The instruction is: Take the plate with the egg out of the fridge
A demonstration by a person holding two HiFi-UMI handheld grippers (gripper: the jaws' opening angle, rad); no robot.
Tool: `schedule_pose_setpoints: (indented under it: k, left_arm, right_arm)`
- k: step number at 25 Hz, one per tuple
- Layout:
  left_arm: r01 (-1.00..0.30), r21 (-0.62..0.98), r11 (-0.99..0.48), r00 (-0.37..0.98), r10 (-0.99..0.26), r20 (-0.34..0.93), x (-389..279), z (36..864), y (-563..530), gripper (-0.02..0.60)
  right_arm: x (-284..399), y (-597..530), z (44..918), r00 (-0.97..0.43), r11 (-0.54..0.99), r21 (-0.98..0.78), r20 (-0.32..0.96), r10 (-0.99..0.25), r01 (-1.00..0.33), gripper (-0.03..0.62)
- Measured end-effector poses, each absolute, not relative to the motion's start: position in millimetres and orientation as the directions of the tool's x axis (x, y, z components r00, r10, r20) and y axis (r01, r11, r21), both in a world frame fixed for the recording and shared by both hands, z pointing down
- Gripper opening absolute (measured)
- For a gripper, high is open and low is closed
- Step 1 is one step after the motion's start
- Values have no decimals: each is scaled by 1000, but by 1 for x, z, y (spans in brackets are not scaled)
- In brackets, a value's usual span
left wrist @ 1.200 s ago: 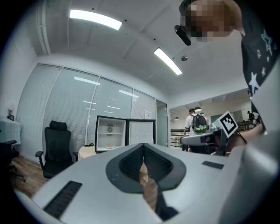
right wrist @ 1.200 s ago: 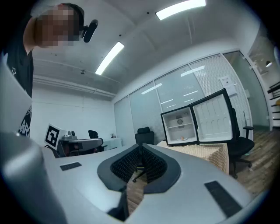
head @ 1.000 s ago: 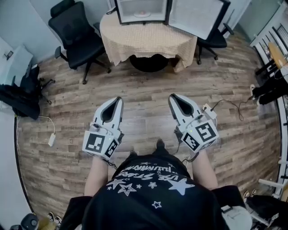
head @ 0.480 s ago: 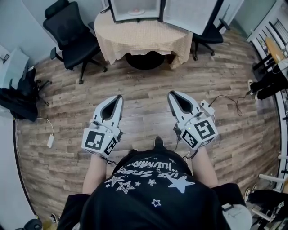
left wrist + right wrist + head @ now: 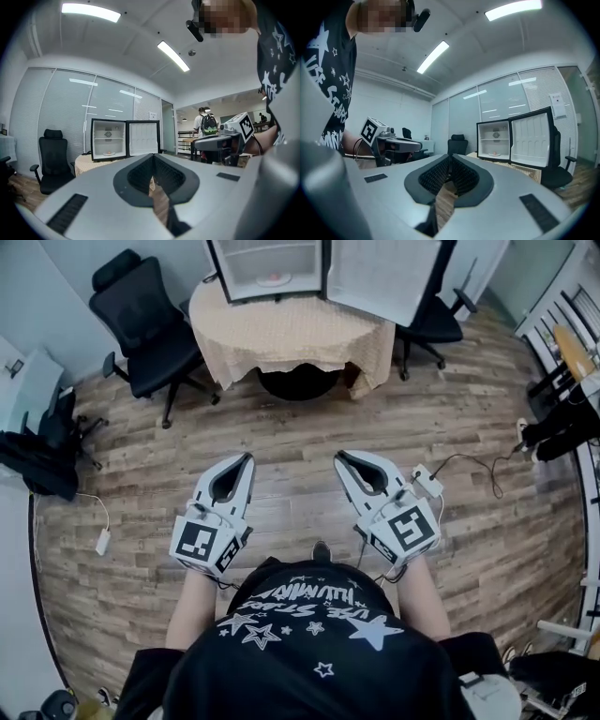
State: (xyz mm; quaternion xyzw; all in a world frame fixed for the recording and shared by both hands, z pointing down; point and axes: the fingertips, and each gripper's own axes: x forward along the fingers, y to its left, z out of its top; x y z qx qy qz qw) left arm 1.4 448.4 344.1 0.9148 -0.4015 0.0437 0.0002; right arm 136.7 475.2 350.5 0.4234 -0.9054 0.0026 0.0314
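A small white fridge [image 5: 267,263] stands open on a round table with a beige cloth [image 5: 291,334], its door [image 5: 380,277] swung right. On its lower floor lies a white plate with an egg [image 5: 274,279], also seen as the plate [image 5: 109,153] and the plate [image 5: 494,153] in the gripper views. My left gripper [image 5: 247,458] and right gripper [image 5: 341,458] hover side by side over the wooden floor, well short of the table. Both are shut and hold nothing. Their tips meet in the left gripper [image 5: 152,157] and right gripper [image 5: 450,158] views.
Black office chairs stand left [image 5: 150,324] and right [image 5: 431,320] of the table. A white adapter with cable [image 5: 424,479] lies on the floor by my right gripper, another [image 5: 103,541] at far left. A shelf rack [image 5: 562,324] lines the right wall. A person with a backpack [image 5: 207,123] stands far off.
The table and fridge have shifted left and slightly nearer in the head view. My right gripper has drifted left and down. Both grippers stay shut and empty.
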Motion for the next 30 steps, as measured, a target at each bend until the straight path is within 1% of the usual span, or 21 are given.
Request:
schedule_pose_setpoints:
  k: [3, 7, 9, 13, 18, 25, 30]
  left_arm:
    - [-745, -35, -667, 662, -744, 86, 18, 348, 448, 9]
    - [-815, 5, -580, 577, -810, 103, 22, 353, 438, 9]
    - [-828, 21, -561, 560, -823, 97, 26, 348, 433, 9]
    - [-821, -26, -570, 565, -818, 110, 33, 343, 428, 9]
    - [-830, 10, -557, 554, -823, 121, 29, 351, 413, 9]
    - [-804, 33, -593, 592, -796, 127, 34, 372, 371, 9]
    - [-774, 19, -633, 631, -768, 109, 39, 369, 334, 9]
  right_arm:
    - [162, 468, 354, -634, 636, 27, 55, -771, -771, 38]
    - [190, 458, 355, -637, 638, 4, 47, -769, -770, 38]
    - [204, 449, 353, -612, 611, -27, 26, -791, -791, 38]
    - [215, 439, 355, -591, 589, -91, -7, -807, -803, 38]
    - [218, 429, 369, -585, 577, -127, 31, -810, -806, 38]
    - [232, 405, 374, -522, 515, -116, 44, -852, -849, 38]
    - [239, 375, 374, -476, 467, -122, 60, -877, -876, 38]
